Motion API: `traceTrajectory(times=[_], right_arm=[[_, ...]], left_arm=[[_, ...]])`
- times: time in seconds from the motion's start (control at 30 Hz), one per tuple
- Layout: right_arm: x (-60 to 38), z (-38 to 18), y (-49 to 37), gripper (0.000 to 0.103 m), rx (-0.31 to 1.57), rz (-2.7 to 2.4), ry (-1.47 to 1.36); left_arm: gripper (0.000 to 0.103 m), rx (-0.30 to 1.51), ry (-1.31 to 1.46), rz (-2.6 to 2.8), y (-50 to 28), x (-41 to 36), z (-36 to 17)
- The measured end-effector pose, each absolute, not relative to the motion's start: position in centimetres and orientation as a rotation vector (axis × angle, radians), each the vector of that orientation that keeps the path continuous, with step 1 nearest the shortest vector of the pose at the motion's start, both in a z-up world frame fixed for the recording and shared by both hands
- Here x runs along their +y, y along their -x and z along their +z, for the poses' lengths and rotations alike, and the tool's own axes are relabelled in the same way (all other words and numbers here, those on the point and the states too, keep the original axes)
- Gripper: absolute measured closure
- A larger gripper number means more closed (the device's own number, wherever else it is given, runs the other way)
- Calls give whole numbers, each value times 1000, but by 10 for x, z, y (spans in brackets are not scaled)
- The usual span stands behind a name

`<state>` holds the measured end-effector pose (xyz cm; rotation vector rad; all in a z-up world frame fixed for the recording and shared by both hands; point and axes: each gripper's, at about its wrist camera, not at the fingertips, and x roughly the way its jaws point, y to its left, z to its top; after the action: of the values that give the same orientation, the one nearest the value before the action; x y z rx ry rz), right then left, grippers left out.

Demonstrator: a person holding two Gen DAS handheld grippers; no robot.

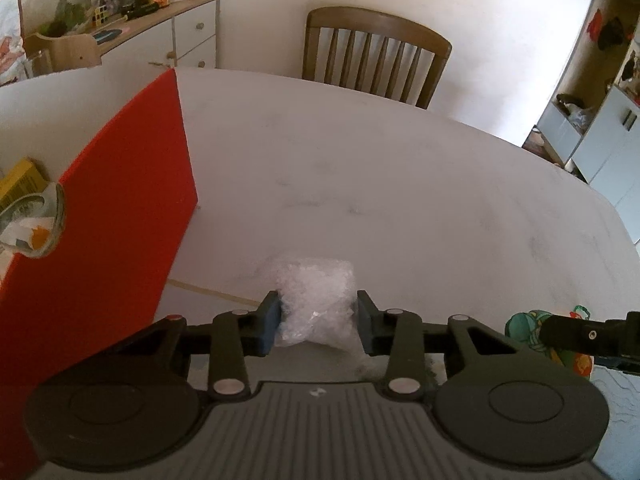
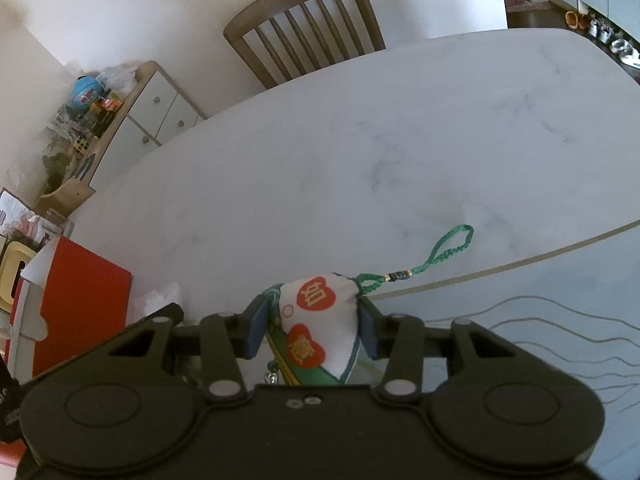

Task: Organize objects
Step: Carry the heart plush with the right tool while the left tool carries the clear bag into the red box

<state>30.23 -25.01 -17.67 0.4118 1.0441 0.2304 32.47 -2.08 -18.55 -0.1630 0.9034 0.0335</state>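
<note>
My left gripper is shut on a crumpled clear plastic bag, which bulges out between the blue pads just above the white marble table. My right gripper is shut on a white fabric sachet with red hearts, green trim and a green cord loop that trails to the right. The sachet also shows at the right edge of the left wrist view, with the right gripper's arm over it. The bag shows in the right wrist view beside the red box.
A red box stands on the table to the left, also in the right wrist view, with a glass jar and a yellow packet inside it. A wooden chair stands beyond the table's far edge. A cluttered sideboard is at back left.
</note>
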Motion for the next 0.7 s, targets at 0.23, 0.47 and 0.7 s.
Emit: traceTrajectory(times=[0.23, 0.47, 0.7], right_arm=[[-257, -165, -287, 58, 1018, 227, -400], [-262, -133, -262, 58, 955, 258, -387], [-259, -97, -238, 58, 889, 278, -331]], left_arm=[[67, 893, 186, -18, -312, -17, -166], [67, 880, 197, -69, -291, -15, -141], [67, 843, 184, -138, -263, -12, -110]])
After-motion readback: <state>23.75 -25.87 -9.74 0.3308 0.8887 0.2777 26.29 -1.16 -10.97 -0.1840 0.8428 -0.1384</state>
